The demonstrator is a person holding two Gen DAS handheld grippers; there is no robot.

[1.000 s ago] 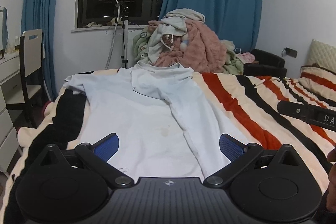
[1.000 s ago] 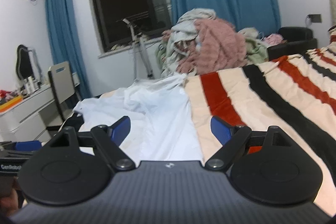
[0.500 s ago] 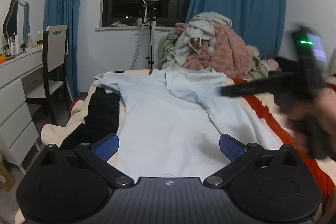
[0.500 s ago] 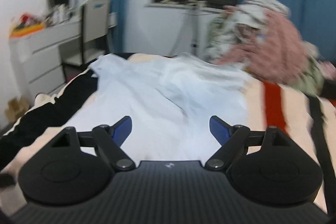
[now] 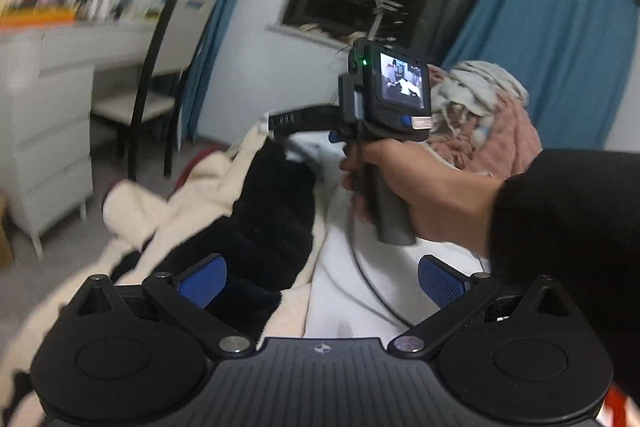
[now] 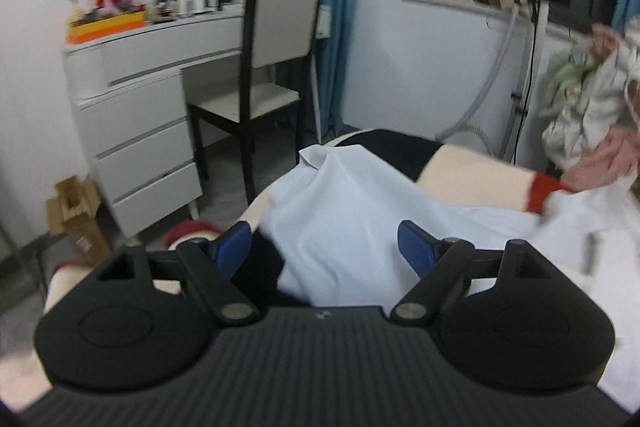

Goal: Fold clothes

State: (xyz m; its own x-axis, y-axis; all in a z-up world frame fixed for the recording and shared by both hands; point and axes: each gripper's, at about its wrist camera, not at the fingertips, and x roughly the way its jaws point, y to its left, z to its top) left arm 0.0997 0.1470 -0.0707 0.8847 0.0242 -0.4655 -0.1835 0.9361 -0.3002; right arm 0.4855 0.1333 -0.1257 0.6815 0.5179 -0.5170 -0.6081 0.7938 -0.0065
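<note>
A pale blue long-sleeved shirt (image 6: 344, 211) lies spread on the striped bed blanket (image 6: 472, 167). Its left sleeve end lies between the open jaws of my right gripper (image 6: 326, 247), close to the fingers. My left gripper (image 5: 320, 281) is open and empty over the shirt's lower hem (image 5: 340, 307) and the blanket's black stripe (image 5: 256, 227). In the left wrist view the other hand-held gripper (image 5: 304, 131) reaches over the sleeve; a hand (image 5: 400, 183) grips its handle.
A white dresser (image 6: 136, 131) with clutter on top and a chair (image 6: 272, 59) stand left of the bed. A cardboard box (image 6: 76, 223) sits on the floor. A heap of clothes (image 5: 488, 123) lies at the bed's far end. A cable (image 5: 372, 287) crosses the shirt.
Both grippers have swung left toward the bed's left edge. My right gripper has crossed over the shirt to its left sleeve and now shows in the left wrist view.
</note>
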